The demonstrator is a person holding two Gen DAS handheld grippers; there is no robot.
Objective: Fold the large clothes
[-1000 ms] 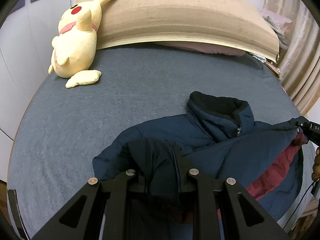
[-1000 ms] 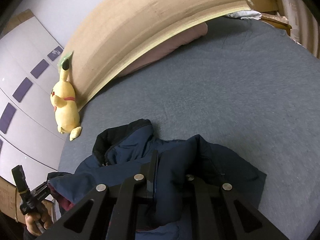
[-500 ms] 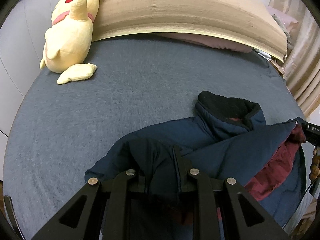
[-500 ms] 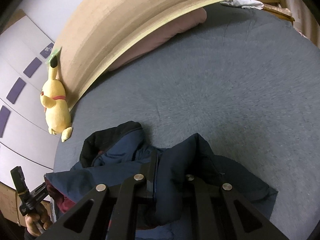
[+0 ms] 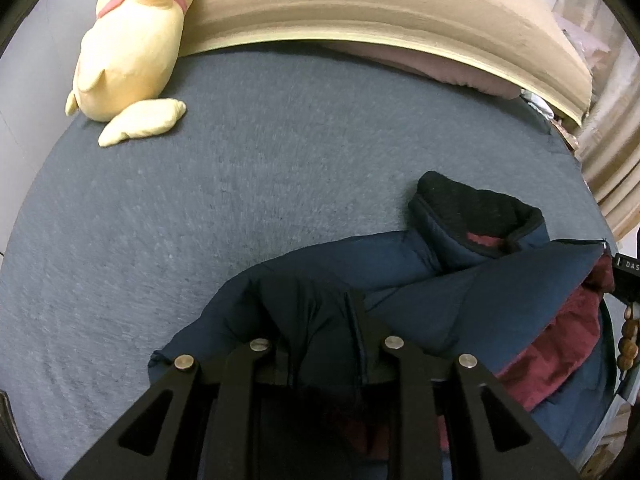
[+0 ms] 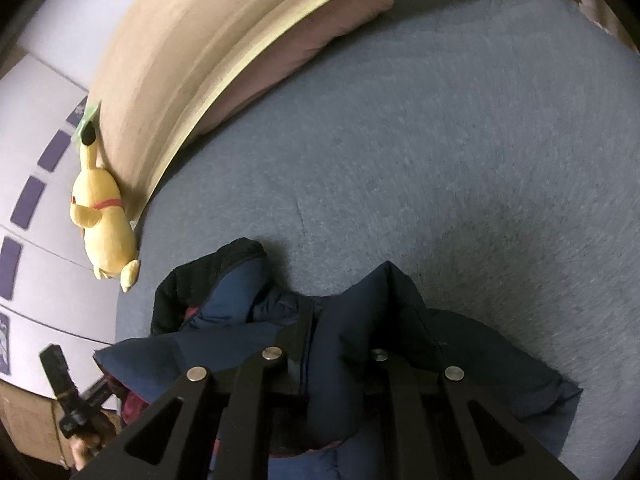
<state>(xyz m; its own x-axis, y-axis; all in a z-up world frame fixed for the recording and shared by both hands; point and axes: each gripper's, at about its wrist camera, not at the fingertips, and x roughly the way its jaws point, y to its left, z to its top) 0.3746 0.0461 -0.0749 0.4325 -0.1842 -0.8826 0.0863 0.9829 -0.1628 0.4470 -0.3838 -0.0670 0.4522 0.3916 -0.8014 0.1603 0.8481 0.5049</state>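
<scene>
Jacket (image 5: 460,292) lies on the bed's (image 5: 240,200) near edge, collar far; both sides lifted inward w/ red lining showing right. Left gripper (image 5: 320,344) & right gripper (image 6: 320,360) each pinch a fabric fold, jaws just easing open. Side folds nearly laid; crosswise fold left.

left gripper fingertips (image 5: 320,320): buried in navy fabric, pad contact not visible
right gripper fingertips (image 6: 316,344): covered by a jacket fold, tips unseen
jacket (image 5: 460,288): lower part cut off by bottom edge and behind the gripper frame; right side runs out of the left wrist view
plush toy (image 5: 132,48): head cropped at top edge in the left wrist view
pillow (image 6: 304,48): mostly tucked under the headboard (image 6: 192,56)
person's hand (image 6: 86,440): only partly seen at bottom left corner
bead bracelet (image 5: 628,340): cropped at right edge
items by curtain (image 5: 576,36): blurred, can't identify
</scene>
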